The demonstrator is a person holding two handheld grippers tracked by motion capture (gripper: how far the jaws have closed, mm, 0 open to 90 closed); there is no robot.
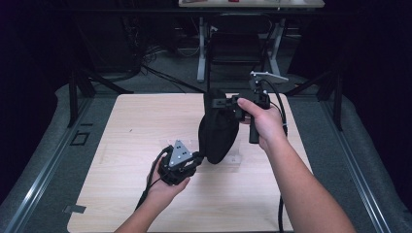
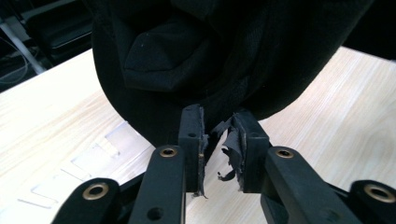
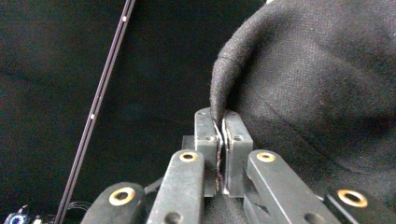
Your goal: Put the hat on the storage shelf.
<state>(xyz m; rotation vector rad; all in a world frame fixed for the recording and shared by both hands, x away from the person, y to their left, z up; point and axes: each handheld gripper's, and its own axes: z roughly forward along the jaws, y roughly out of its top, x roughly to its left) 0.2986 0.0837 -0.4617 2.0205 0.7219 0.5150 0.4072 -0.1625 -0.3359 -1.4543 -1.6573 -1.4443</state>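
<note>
From above we see the left gripper [image 1: 194, 158] low over the wooden table [image 1: 136, 145], held in the left hand [image 1: 167, 187], its tips just at the lower end of a black cloth bag [image 1: 217, 133]. The view along this gripper adds what the overhead one cannot: its jaws stand apart with a clear gap, their worn black padding peeling in shreds, and the rounded bottom of the black cloth bag [image 2: 210, 60] hangs just ahead of the tips. Whether the fabric touches the pads there we cannot tell. Pale taped outlines [image 2: 79, 172] lie on the tabletop beneath.

In the middle of the high view the bag hangs upright above the table's centre, its lower end close to the surface.

Further right, the right hand [image 1: 265, 124] holds the right gripper [image 1: 228, 104] raised, pointing left at the top of the bag. Its own view shows the jaws pressed nearly together on a folded edge of the black cloth bag [image 3: 303, 93], the fabric pinched between the pads. Behind it there is darkness and a thin slanting rail [image 3: 100, 102].
</note>
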